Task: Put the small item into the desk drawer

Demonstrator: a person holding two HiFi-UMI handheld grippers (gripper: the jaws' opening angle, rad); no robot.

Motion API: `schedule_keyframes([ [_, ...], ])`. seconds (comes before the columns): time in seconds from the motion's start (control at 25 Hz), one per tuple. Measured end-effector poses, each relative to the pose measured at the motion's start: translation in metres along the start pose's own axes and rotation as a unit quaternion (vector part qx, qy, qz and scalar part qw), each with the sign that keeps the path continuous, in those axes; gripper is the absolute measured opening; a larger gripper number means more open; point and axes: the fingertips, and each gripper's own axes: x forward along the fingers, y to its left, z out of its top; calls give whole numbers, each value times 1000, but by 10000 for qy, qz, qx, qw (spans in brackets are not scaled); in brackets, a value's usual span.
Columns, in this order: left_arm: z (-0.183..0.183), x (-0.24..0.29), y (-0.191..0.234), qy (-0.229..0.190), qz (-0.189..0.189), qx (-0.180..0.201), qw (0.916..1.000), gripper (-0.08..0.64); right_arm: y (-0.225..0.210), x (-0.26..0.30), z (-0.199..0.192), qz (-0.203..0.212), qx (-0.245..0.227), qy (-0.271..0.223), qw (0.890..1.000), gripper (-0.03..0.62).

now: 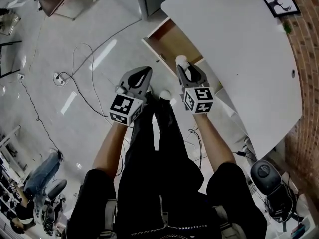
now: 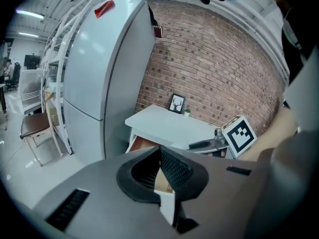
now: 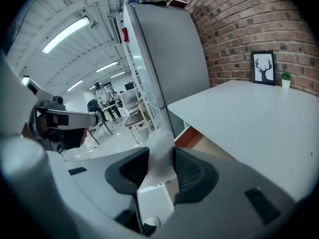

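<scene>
The small item is a crumpled white wad pinched between the pads of my right gripper, and it sticks out past the tips. In the head view that gripper hovers with the wad just in front of the open desk drawer, whose wooden bottom shows under the white desk. My left gripper hangs beside it to the left, over the floor. Its pads meet at the tips with nothing between them. The drawer lies straight ahead of it.
A tall grey fridge stands left of the desk against the brick wall. A framed deer picture and a tiny plant sit at the desk's far end. Cables trail over the floor. The person's black-clad legs are below.
</scene>
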Motion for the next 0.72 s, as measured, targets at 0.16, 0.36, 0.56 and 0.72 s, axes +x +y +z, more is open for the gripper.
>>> schedule_keyframes([
  [0.16, -12, 11, 9, 72, 12, -50, 10000, 21, -6, 23, -21, 8, -5, 210, 9998, 150],
  [0.36, -28, 24, 21, 137, 29, -133, 9998, 20, -18, 53, -44, -62, -9, 440, 9990, 150],
  [0.56, -43, 30, 30, 170, 33, -218, 9996, 21, -33, 84, -62, -178, -93, 694, 9974, 150],
  [0.72, -54, 33, 36, 189, 51, -251, 9995, 21, -44, 107, -78, -228, -181, 915, 9954, 150],
])
